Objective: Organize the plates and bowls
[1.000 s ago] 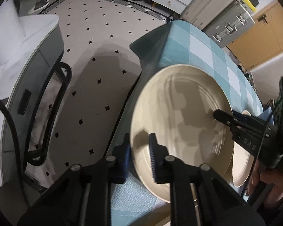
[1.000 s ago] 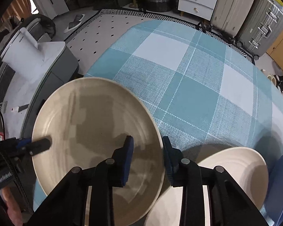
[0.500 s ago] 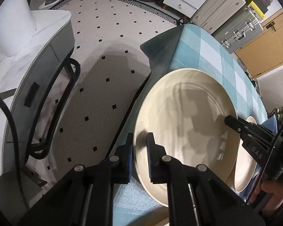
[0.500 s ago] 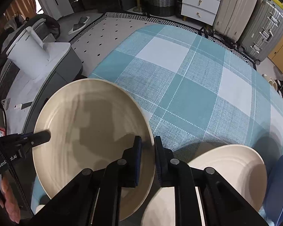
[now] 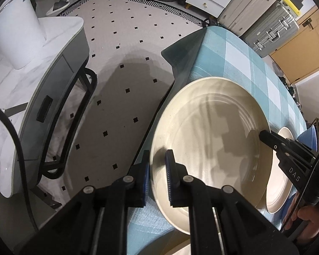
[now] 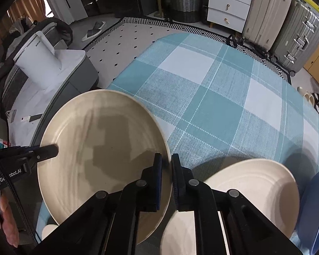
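Note:
A large cream plate (image 5: 212,140) (image 6: 100,148) sits at the left edge of the table, held from both sides. My left gripper (image 5: 158,165) is shut on its left rim, one pad under and one pad over. My right gripper (image 6: 167,167) straddles the opposite rim, its jaws closing tight with the rim pinched between the pads. A smaller cream plate (image 6: 244,191) (image 5: 280,180) lies just right of the big one, partly under its edge. Beyond that is a blue dish (image 6: 316,208), cut off by the frame.
The table wears a teal and white check cloth (image 6: 212,95). Left of it stands a grey side table (image 5: 59,78) with a white appliance (image 6: 38,63). A spotted rug (image 5: 121,63) covers the floor. Suitcases (image 6: 287,31), a white drawer unit (image 6: 229,6) and a woven basket (image 6: 185,2) line the back.
The right gripper's jaws have closed from a wide gap onto the large plate's right rim. The left gripper stays clamped on the left rim. The plate has barely shifted.

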Available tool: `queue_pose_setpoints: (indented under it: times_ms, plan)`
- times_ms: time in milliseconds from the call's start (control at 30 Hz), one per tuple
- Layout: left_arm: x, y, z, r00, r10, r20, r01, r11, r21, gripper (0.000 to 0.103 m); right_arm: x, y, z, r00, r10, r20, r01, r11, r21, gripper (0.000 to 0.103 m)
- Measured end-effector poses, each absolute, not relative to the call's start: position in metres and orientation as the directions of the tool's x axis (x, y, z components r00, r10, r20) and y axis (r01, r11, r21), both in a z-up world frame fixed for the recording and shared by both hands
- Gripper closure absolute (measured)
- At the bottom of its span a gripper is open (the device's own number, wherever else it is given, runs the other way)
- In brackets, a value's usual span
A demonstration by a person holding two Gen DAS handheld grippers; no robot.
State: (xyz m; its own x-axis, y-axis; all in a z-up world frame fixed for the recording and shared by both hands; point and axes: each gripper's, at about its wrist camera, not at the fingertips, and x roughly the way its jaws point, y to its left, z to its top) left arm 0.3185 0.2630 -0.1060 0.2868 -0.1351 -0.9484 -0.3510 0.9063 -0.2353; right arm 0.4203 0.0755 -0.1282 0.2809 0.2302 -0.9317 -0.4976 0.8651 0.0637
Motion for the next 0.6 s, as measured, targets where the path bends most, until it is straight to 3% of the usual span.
queue_pose_setpoints:
  times_ms: [600]
  plan:
    - [0.309, 0.249, -0.089, 0.272, -0.130, -0.953, -0.331, 0.918, -0.220, 0.091, 0.404, 0.061, -0.107, 0.274, 0.210, -0.939, -0.473, 0.879, 0.058, 0.095]
